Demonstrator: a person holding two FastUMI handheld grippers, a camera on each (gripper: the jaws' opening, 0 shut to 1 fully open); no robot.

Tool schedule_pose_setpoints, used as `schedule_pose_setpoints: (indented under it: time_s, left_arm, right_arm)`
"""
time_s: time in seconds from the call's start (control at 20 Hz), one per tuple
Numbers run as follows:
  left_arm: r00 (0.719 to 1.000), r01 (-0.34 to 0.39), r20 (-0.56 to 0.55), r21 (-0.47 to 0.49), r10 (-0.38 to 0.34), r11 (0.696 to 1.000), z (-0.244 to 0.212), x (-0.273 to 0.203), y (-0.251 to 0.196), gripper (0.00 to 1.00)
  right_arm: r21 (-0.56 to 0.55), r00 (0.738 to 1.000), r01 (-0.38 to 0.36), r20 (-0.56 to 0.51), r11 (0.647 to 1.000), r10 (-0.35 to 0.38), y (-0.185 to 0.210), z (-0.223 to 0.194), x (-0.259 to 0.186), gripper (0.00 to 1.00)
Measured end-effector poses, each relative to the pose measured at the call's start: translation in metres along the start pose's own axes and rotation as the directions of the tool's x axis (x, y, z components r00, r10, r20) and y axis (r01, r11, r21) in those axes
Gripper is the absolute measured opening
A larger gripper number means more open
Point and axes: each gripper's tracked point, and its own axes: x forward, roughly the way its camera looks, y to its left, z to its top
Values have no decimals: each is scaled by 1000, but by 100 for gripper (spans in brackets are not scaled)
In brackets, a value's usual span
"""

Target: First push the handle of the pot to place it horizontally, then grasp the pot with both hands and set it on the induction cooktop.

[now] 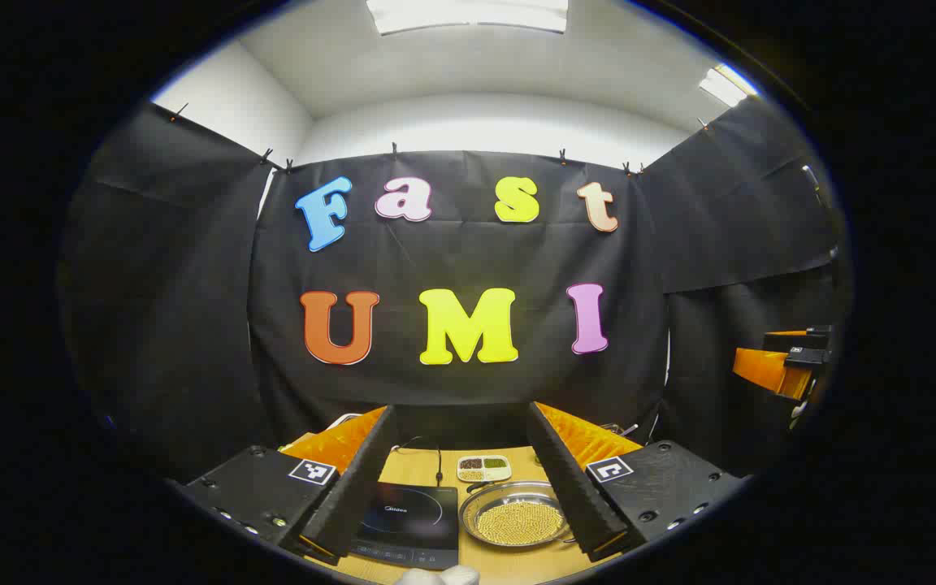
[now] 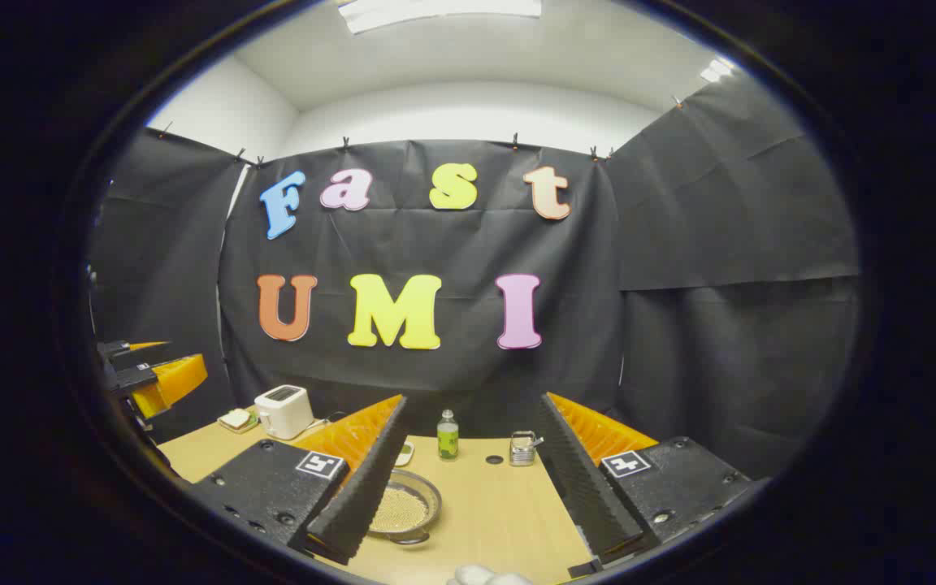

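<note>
The pot [image 1: 517,520] is a shallow metal pan full of small yellow grains, resting on the wooden table just right of the black induction cooktop [image 1: 407,520]. Both lie low between the fingers of my left gripper [image 1: 462,410], which is open, empty and held well above them. In the right gripper view the pot [image 2: 401,508] sits partly behind one finger. My right gripper [image 2: 474,400] is open too, with nothing between its fingers. Each gripper shows at the other view's edge: the right gripper [image 1: 777,361] and the left gripper [image 2: 155,374]. The pot's handle is too small to make out.
A small divided dish [image 1: 483,467] sits behind the pot. Along the table's back stand a white toaster [image 2: 283,410], a plate [image 2: 236,420], a green-labelled bottle [image 2: 448,435] and a small metal container [image 2: 522,448]. Bare tabletop [image 2: 500,512] lies right of the pot.
</note>
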Motion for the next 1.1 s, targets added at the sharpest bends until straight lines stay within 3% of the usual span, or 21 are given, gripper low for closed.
schedule_pose_setpoints:
  time_s: [0.35, 0.4, 0.6, 0.65, 0.95, 1.05, 1.1]
  left_arm:
    - [1000, 7, -3, -1, -7, 1000, 0, 0, 1, 96]
    - [1000, 7, -3, -1, -7, 1000, 0, -1, 2, 100]
    - [1000, 6, 6, -1, -6, 1000, 2, -2, 7, 96]
    - [1000, 7, 7, -1, -7, 1000, 2, -2, 8, 96]
    - [1000, 14, 0, 15, -14, 1000, -3, -4, 15, 96]
    - [1000, 18, -1, 15, -18, 1000, -5, -4, 17, 96]
    - [1000, 18, -2, 15, -18, 1000, -6, -5, 18, 96]
  right_arm:
    - [-6, 1000, 2, 7, 1000, -2, 2, 3, -2, 96]
    - [-6, 1000, 1, 9, 1000, -1, 3, 4, -3, 96]
    - [-11, 1000, 4, 2, 1000, -4, 6, 0, -1, 100]
    - [-11, 1000, 1, -4, 1000, -1, 9, -1, 0, 96]
    - [4, 999, -10, -46, 1000, 10, 23, -10, -1, 96]
    - [3, 998, -25, -65, 1000, 25, 27, -14, -2, 92]
    - [-2, 996, -37, -77, 999, 37, 30, -16, -2, 80]
